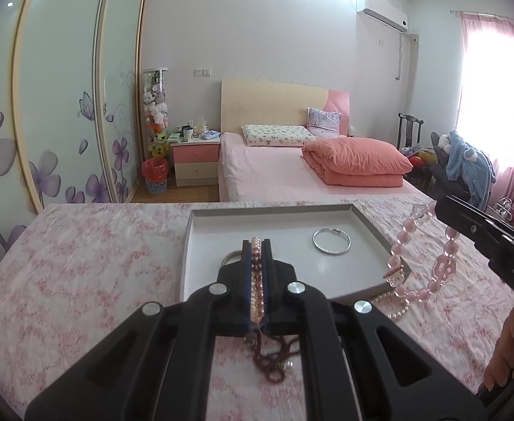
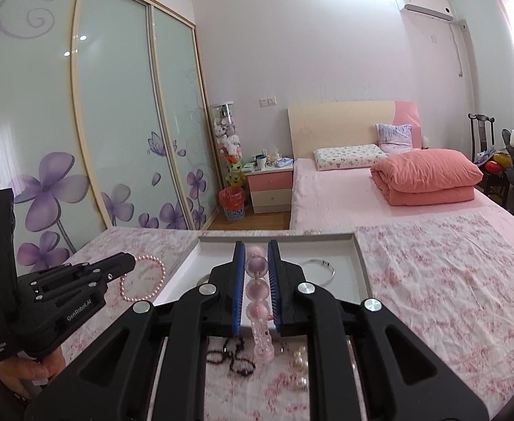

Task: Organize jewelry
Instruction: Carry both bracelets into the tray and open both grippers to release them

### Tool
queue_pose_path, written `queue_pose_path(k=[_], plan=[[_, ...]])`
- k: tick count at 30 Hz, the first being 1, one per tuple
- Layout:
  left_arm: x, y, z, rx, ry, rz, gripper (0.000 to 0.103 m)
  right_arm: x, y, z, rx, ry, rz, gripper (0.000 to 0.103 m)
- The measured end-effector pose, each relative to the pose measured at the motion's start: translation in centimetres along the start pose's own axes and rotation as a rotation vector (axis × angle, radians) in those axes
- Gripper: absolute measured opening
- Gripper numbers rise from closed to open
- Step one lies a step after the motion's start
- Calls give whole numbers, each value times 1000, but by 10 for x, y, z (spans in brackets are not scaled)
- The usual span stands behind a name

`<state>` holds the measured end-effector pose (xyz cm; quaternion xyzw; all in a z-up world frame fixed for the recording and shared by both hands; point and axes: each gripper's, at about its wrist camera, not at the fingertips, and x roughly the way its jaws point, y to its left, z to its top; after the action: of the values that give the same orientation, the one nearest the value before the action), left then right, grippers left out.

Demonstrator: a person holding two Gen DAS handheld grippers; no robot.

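Observation:
My left gripper (image 1: pixel 257 244) is shut on a strand of small pink pearls (image 1: pixel 256 280), held above the near left part of a grey tray (image 1: pixel 201 214). In the right wrist view the same pink pearl bracelet (image 2: pixel 141 278) hangs as a loop from the left gripper (image 2: pixel 132 263). My right gripper (image 2: pixel 256 245) is shut on a bracelet of large pink beads (image 2: pixel 257 291). That big-bead bracelet (image 1: pixel 402 242) dangles from the right gripper (image 1: pixel 445 208) over the tray's right corner. A silver bangle (image 1: pixel 331 241) lies flat in the tray.
On the floral cloth (image 1: pixel 81 263) near the tray lie a white pearl strand (image 1: pixel 392 304) and a dark red bead necklace (image 1: pixel 271 356). A dark bead string (image 2: pixel 229 354) and loose white pearls (image 2: pixel 301 368) show under the right gripper. A pink bed (image 1: pixel 274 172) stands beyond.

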<state>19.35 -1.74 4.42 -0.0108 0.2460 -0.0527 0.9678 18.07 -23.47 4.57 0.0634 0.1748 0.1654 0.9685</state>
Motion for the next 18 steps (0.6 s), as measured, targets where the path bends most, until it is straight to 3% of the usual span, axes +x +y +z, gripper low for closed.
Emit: queue_pose_path(k=[8,18], plan=[[46,7,17,-17,25,2,6,36,-6,12,5,10,-12,14],[121,20,17,-30,104,28,6,105,-17,8,39,108,-15,14]])
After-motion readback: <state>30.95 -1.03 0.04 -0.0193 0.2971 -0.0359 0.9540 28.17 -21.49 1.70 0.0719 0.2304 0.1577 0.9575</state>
